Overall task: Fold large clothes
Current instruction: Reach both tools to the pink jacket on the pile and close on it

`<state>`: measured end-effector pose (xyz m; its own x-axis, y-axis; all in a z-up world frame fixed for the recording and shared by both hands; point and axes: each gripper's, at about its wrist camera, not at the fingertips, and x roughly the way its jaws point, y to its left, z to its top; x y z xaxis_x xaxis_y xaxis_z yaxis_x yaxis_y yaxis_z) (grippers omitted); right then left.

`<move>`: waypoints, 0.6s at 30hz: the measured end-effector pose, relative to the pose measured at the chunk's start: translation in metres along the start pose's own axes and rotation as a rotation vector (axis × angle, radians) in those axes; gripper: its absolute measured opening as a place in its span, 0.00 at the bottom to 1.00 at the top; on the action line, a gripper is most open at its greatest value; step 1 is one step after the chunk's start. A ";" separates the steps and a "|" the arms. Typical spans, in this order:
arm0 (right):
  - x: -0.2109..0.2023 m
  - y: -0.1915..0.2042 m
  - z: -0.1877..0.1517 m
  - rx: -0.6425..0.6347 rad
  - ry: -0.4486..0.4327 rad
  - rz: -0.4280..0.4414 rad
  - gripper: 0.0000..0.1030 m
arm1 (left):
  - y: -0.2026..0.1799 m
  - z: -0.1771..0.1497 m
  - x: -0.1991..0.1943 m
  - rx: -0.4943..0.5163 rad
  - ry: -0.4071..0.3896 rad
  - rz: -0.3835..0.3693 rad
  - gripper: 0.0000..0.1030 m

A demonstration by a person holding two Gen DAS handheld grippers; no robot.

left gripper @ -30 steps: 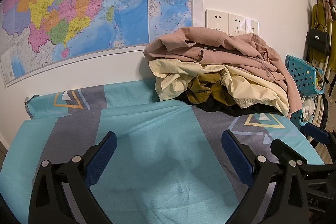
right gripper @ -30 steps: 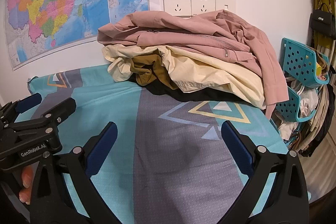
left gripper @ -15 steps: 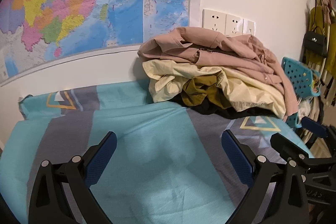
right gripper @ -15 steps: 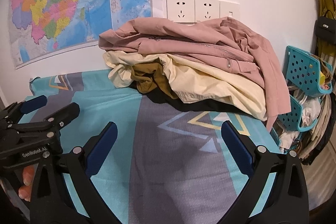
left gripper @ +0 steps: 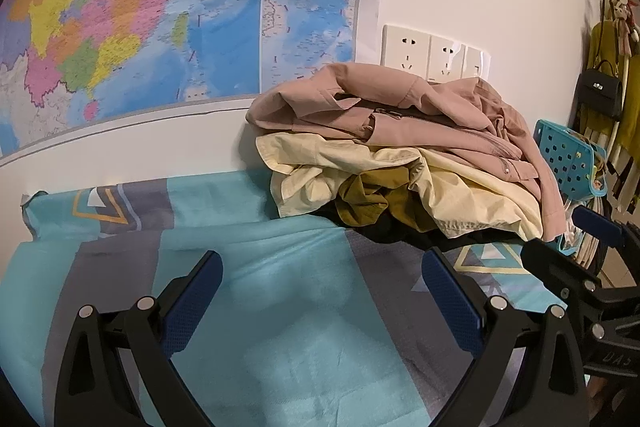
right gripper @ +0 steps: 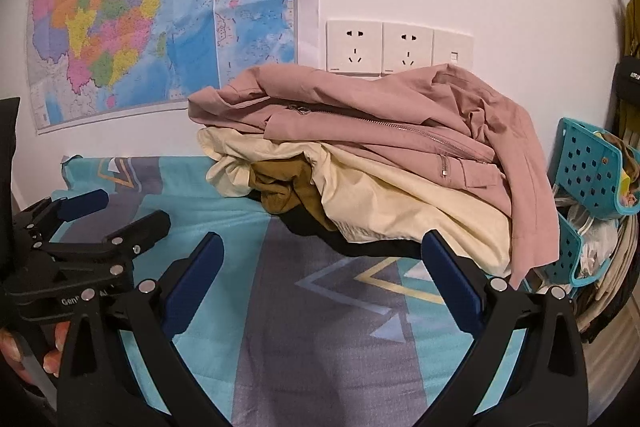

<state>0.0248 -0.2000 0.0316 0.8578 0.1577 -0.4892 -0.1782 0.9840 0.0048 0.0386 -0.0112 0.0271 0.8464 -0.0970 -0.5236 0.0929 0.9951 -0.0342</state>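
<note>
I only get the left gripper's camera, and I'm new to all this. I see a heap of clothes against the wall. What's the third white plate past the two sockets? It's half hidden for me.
Observer: In the right wrist view the third wall plate is plainly a switch, not a socket.
Operator: Is the other gripper holding anything?
Observer: No. The right gripper is open, over the bedsheet.
Operator: And the pink jacket, any pockets?
Observer: The pink jacket shows a short zipped pocket below its long front zip.
</note>
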 end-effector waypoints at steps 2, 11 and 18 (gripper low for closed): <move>0.001 -0.001 0.000 0.004 0.001 0.002 0.95 | -0.001 0.000 0.001 0.005 -0.002 0.010 0.93; 0.010 -0.003 0.012 -0.047 -0.017 0.026 0.95 | 0.001 0.003 0.010 0.009 0.011 0.024 0.93; 0.059 0.003 0.072 -0.199 -0.046 0.029 0.94 | 0.015 0.011 0.031 0.002 0.020 0.091 0.94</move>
<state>0.1095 -0.1821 0.0651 0.8713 0.1941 -0.4506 -0.2910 0.9439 -0.1561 0.0715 0.0001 0.0198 0.8409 -0.0059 -0.5412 0.0171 0.9997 0.0156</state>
